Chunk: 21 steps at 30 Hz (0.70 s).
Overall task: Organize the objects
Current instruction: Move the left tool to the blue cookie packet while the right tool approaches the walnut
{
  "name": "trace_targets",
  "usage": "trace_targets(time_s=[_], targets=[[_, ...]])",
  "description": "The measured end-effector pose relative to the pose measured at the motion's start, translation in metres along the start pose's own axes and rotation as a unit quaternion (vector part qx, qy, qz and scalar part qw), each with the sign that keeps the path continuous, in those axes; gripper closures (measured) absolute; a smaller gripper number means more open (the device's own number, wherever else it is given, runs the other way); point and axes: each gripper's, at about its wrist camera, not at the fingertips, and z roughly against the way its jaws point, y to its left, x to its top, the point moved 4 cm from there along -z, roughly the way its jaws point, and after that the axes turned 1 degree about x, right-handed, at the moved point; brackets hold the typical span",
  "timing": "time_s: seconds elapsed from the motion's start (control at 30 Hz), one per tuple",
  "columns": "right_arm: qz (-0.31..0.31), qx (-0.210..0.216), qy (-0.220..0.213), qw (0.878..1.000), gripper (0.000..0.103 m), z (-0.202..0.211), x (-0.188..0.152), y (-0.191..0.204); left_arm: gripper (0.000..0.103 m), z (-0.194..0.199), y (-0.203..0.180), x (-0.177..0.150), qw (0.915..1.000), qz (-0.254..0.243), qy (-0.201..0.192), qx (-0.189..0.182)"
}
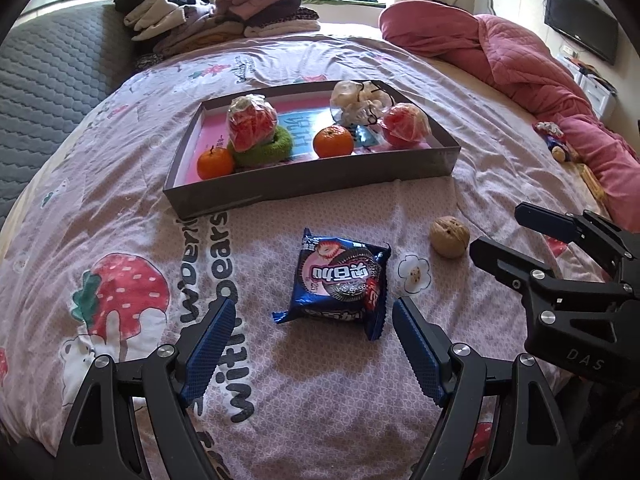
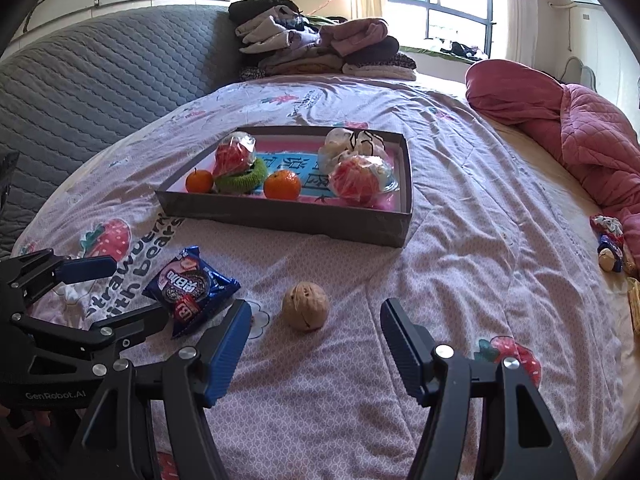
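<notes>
A blue cookie packet [image 1: 338, 284] lies on the bedspread just ahead of my open, empty left gripper [image 1: 314, 312]; it also shows in the right wrist view [image 2: 188, 286]. A walnut [image 2: 306, 306] lies just ahead of my open, empty right gripper [image 2: 316, 320], and shows in the left wrist view [image 1: 449, 237]. Beyond them a shallow grey box [image 1: 304, 182] holds two tangerines [image 1: 334, 141], a green ring [image 1: 266, 148], two wrapped red fruits [image 1: 252, 122] and a white bundle [image 1: 356, 100].
A pink quilt [image 1: 532, 64] is bunched along the right. Folded clothes [image 1: 216, 12] are stacked at the far end. A grey padded headboard [image 2: 80, 80] runs along the left. Small snack packets [image 2: 610, 244] lie at the right edge of the bed.
</notes>
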Motion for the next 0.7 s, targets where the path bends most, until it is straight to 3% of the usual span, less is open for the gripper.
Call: trace_targets(time_s=[0.7], targets=[[0.001, 0.009, 0.027, 1.000, 0.037, -0.021, -0.004, -0.001, 0.021, -0.032, -0.003, 0.000, 0.9999, -0.009, 0.005, -0.012]])
